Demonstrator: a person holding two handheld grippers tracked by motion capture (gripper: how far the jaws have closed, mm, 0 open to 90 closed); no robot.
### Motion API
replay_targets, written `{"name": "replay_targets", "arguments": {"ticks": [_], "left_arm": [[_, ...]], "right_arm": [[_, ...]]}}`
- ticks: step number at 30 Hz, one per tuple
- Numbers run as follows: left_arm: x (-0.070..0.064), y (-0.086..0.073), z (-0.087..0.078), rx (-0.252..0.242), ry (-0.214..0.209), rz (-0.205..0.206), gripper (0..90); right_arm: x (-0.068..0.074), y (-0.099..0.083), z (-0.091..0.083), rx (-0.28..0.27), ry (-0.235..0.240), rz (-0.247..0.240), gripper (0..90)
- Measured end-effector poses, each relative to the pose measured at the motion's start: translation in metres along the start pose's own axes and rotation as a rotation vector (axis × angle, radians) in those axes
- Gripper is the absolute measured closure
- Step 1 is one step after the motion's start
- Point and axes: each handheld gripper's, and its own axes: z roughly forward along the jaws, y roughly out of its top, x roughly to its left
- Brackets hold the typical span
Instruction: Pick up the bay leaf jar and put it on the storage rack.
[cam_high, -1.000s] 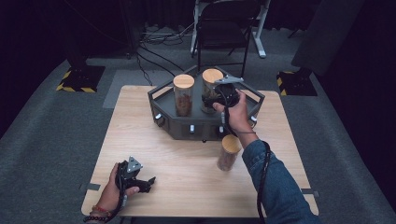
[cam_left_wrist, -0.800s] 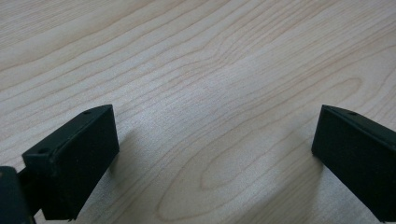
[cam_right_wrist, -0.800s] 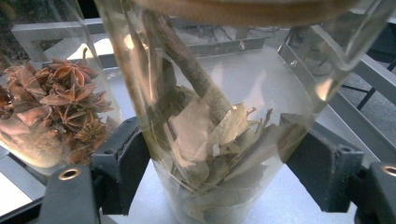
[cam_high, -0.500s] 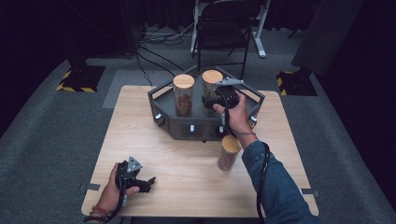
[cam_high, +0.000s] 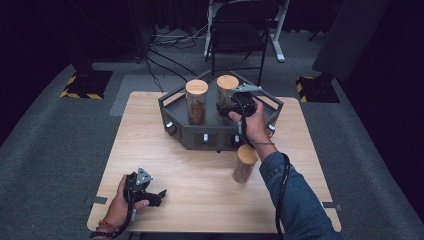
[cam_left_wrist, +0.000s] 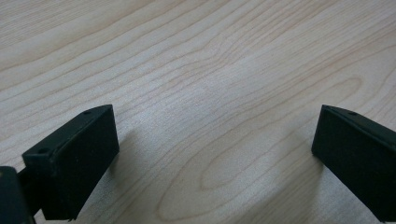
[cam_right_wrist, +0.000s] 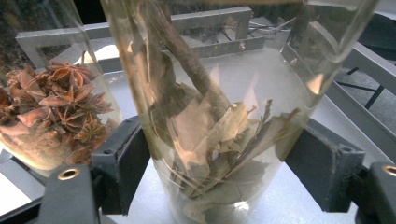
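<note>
Little has shifted: right tongs (cam_right_wrist: 219, 168) stay astride the upright bay-leaf jar (cam_right_wrist: 219, 107), jaws parted and not clamped; left tongs (cam_left_wrist: 210, 154) rest parted at the table's (cam_high: 200, 175) near-left corner.

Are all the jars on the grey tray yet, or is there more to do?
Two jars stand on the grey tray already: the star anise jar and the leaf jar. The right hand-held gripper has its jaws either side of the leaf jar, touching on one side while the other looks just clear. One more jar waits on the wooden table. The left hand-held gripper rests open.
</note>
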Motion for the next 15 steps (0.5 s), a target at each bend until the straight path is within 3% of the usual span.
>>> {"name": "replay_targets", "arguments": {"ticks": [7,15], "left_arm": [[0.0,0.0,0.0,0.0,0.0,0.0,0.5],[0.0,0.0,0.0,0.0,0.0,0.0,0.5]], "right_arm": [[-0.0016,-0.003,0.0011,0.008,-0.005,0.012,18.8],[-0.0031,-0.0035,-0.0002,0.017,-0.04,0.023,2.8]]}}
